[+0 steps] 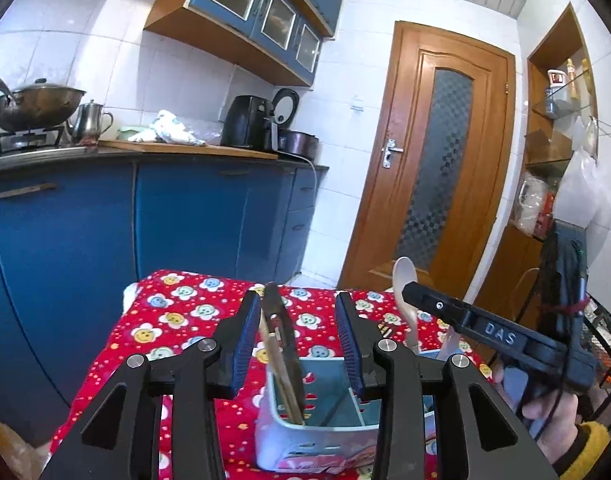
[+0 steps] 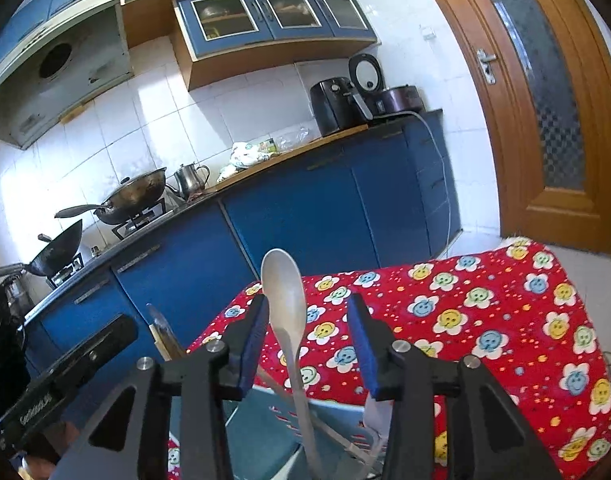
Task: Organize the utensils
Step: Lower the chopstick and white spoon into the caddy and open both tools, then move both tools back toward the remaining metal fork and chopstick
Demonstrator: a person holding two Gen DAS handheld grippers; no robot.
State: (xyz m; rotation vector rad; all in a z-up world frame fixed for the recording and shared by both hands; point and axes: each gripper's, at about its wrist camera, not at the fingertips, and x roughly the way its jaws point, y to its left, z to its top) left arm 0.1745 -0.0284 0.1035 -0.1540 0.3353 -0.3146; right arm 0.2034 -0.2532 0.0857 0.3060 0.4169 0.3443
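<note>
A white and teal utensil holder (image 1: pixel 317 436) stands on the red flowered tablecloth (image 1: pixel 177 312). A dark knife (image 1: pixel 279 332) and wooden chopsticks (image 1: pixel 275 364) stand in its left compartment, between my left gripper's (image 1: pixel 299 332) open fingers and close to the left pad. A pale spoon (image 2: pixel 285 300) stands upright in the holder (image 2: pixel 265 432), between my right gripper's (image 2: pixel 307 340) open fingers; neither pad presses it. The spoon (image 1: pixel 405 280) and the right gripper (image 1: pixel 485 332) also show in the left wrist view.
Blue kitchen cabinets (image 1: pixel 145 220) with a stove, woks (image 2: pixel 133 196), kettle and air fryer (image 1: pixel 247 122) lie behind the table. A wooden door (image 1: pixel 437 160) stands at the right. Shelves and a wire rack (image 1: pixel 601 344) are at far right.
</note>
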